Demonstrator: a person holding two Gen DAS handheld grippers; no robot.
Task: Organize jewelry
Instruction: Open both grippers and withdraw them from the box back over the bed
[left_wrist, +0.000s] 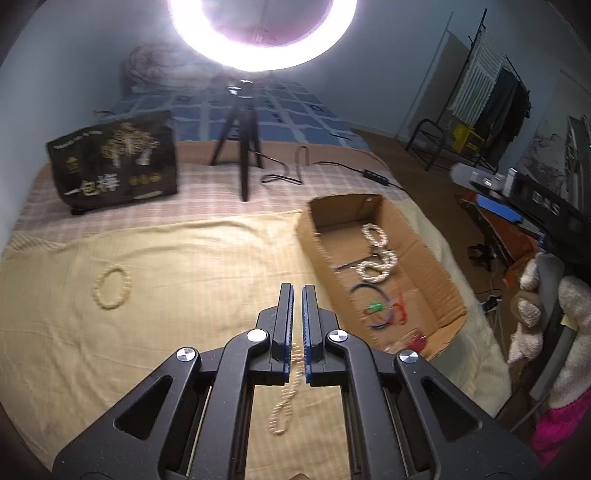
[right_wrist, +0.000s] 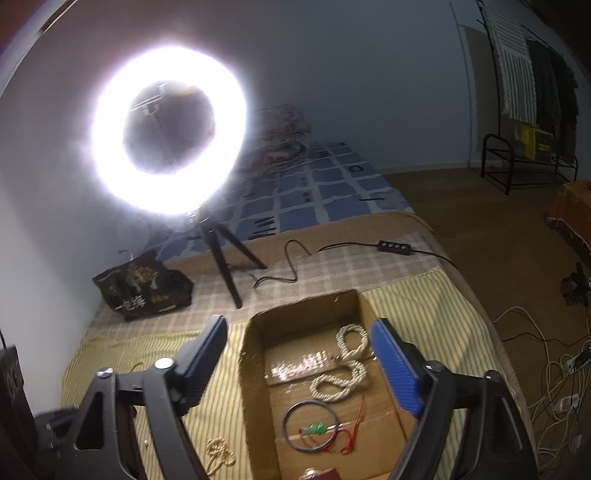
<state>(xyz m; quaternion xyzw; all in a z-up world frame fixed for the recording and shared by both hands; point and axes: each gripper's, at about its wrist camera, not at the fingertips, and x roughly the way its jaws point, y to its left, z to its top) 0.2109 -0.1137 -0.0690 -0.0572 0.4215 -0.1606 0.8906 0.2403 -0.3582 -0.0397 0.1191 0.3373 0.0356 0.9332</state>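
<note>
My left gripper (left_wrist: 297, 291) is shut on a cream bead bracelet (left_wrist: 284, 402) that hangs below the fingers above the yellow cloth (left_wrist: 166, 332). Another cream bead bracelet (left_wrist: 112, 288) lies on the cloth at the left. A cardboard box (left_wrist: 439, 266) to the right holds a white bead necklace (left_wrist: 376, 254), a blue bangle (left_wrist: 369, 306) and a green charm with red cord (left_wrist: 376, 307). My right gripper (right_wrist: 299, 358) is open and empty above the box (right_wrist: 255, 369), over the necklace (right_wrist: 345, 369) and bangle (right_wrist: 309, 424). The hanging bracelet (right_wrist: 218, 454) shows at lower left.
A ring light on a black tripod (left_wrist: 240, 147) stands behind the cloth, its cable and switch (left_wrist: 375, 177) trailing right. A black printed bag (left_wrist: 114, 162) sits at the back left. The bed edge drops to the floor with cables (right_wrist: 554, 369) on the right.
</note>
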